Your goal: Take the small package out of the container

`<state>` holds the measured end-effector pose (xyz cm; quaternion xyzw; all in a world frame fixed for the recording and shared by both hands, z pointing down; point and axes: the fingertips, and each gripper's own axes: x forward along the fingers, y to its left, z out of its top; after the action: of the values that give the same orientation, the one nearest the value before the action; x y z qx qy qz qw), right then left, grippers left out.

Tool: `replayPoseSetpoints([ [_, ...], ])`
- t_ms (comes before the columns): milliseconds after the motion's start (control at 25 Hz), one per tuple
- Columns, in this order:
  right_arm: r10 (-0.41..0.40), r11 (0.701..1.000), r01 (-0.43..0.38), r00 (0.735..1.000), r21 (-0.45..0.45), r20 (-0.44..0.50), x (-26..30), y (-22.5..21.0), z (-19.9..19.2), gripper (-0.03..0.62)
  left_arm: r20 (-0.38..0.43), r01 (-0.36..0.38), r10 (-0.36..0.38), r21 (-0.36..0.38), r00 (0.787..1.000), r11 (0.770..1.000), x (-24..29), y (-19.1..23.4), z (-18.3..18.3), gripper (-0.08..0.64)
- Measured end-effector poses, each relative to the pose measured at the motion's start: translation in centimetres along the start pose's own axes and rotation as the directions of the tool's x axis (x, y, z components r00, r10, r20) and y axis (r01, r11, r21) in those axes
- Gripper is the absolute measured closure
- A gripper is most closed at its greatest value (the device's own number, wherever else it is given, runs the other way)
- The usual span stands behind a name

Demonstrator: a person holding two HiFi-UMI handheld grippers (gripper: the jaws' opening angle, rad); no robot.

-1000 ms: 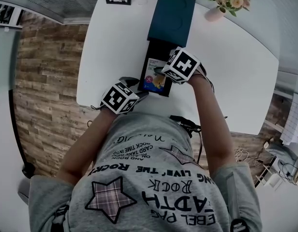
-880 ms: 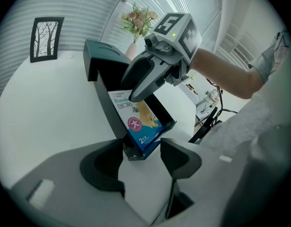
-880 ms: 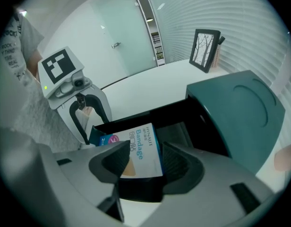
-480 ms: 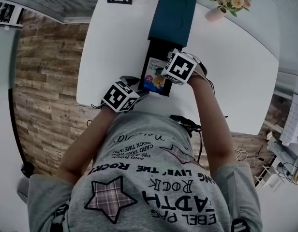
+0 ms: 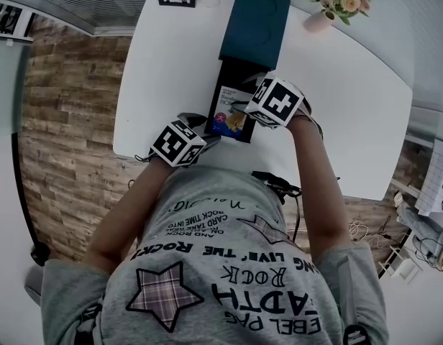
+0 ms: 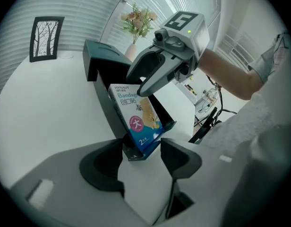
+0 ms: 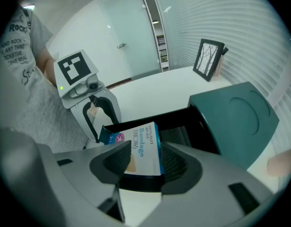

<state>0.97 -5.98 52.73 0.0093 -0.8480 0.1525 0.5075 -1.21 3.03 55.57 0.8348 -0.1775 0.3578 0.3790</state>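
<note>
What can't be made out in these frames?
Left gripper: clamping the container end or just flanking it; left gripper view, contact in shadow.
Right gripper fingers: head view, under its marker cube.
Container floor under the package: hidden by it.
Package small print: too small.

The small white-and-blue cardboard package reads "HYNAUT" above "Bandage", with Chinese characters beside it. It also has a pink disc holding the character "大" and, near its lower edge, a "2" followed by print too small to read. The person's grey T-shirt carries black lettering, upside down in the head view, including "AND ROCK", "LIVE" and "THE ROCK".
</note>
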Motion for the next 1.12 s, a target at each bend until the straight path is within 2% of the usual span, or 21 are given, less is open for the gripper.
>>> replayPoseSetpoints([
  [200, -0.013, 1.000, 0.014, 1.000, -0.023, 0.018, -1.0, 0.8, 0.6, 0.391, -0.016, -0.009, 0.010, 0.070, 1.000, 0.997, -0.1, -0.1, -0.2, 0.322],
  [560, -0.013, 0.999, 0.015, 0.998, -0.032, 0.056, -2.5, 1.9, 1.3, 0.391, 0.007, 0.001, -0.001, 0.101, 1.000, 0.995, -1.1, -0.1, 0.5, 0.319],
  [720, -0.009, 0.999, 0.011, 0.997, -0.030, 0.075, -3.0, 2.3, 1.6, 0.393, 0.088, -0.039, 0.030, 0.104, 0.996, 0.994, -2.4, 1.0, 2.6, 0.318],
  [840, -0.015, 0.999, 0.018, 0.997, -0.036, 0.078, -3.1, 2.5, 1.7, 0.393, 0.162, -0.066, 0.042, 0.140, 0.986, 0.988, -3.2, 1.9, 5.3, 0.318],
  [1120, -0.017, 0.999, 0.022, 0.995, -0.049, 0.098, -3.7, 3.3, 2.0, 0.393, 0.175, -0.037, -0.001, 0.218, 0.985, 0.975, -3.0, 2.2, 9.3, 0.318],
])
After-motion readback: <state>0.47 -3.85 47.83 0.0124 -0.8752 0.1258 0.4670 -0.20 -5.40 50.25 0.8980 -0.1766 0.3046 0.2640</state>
